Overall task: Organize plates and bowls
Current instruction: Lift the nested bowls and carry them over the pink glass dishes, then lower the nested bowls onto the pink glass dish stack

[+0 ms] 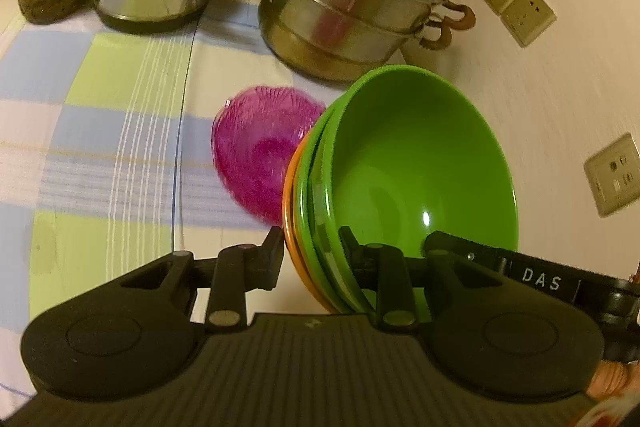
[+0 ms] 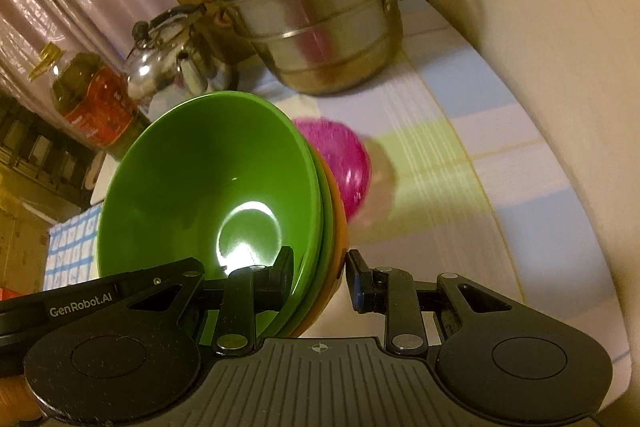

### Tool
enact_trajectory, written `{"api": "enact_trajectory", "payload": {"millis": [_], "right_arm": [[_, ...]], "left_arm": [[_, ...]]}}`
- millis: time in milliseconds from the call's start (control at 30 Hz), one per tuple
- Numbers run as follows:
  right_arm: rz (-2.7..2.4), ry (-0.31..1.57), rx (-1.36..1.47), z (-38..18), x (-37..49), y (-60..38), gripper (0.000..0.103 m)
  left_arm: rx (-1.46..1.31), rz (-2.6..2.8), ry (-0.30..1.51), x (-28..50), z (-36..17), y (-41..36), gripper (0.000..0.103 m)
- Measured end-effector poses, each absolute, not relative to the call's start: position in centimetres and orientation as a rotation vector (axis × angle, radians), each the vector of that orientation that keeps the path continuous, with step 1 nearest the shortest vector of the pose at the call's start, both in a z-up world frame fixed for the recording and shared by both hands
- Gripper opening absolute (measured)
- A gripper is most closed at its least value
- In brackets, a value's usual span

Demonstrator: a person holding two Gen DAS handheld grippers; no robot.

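both grippers, left (image 1: 310, 259) and right (image 2: 320, 275), clamped on opposite rims of nested green-and-orange plastic bowls (image 1: 416, 163), pink ribbed glass bowl (image 1: 260, 155) sitting on checked tablecloth (image 1: 112, 131) behind

Our left gripper (image 1: 310, 259) is matte black: a ribbed grey-black plate near the lens, flanked by two rounded housings with raised discs. Flat links run forward from it on silver pivot pins to short, blocky fingers (image 1: 274, 259). Far right in that view, our other tool's arm carries white letters "DAS". Our right gripper (image 2: 320, 277) has the same build, with a small crosshair mark on its plate. At its left, the neighbouring arm reads "GenRobot.AI" in pale lettering.
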State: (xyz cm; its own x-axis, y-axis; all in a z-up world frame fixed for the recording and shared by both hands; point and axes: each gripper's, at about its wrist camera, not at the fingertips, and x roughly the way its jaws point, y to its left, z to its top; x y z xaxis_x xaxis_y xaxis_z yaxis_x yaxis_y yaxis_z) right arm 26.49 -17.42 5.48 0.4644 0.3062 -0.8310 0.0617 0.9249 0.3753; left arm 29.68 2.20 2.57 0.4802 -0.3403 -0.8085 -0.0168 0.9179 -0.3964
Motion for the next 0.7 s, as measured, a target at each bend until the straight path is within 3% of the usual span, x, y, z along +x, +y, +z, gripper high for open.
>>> {"api": "enact_trajectory", "payload": {"millis": [367,700], "right_arm": [[0.171,1.084,0.383,5.1,33.4,-17.3,0.028],[0.177,1.125,0.395,1.6,37.6,-17.1,0.028]], "left_arm": [[-0.376,-0.178,1.045,36.4,2.9,3.0,0.025],[-0.368,-0.148,1.082,40.3,-0.1,3.5,0.025]]}}
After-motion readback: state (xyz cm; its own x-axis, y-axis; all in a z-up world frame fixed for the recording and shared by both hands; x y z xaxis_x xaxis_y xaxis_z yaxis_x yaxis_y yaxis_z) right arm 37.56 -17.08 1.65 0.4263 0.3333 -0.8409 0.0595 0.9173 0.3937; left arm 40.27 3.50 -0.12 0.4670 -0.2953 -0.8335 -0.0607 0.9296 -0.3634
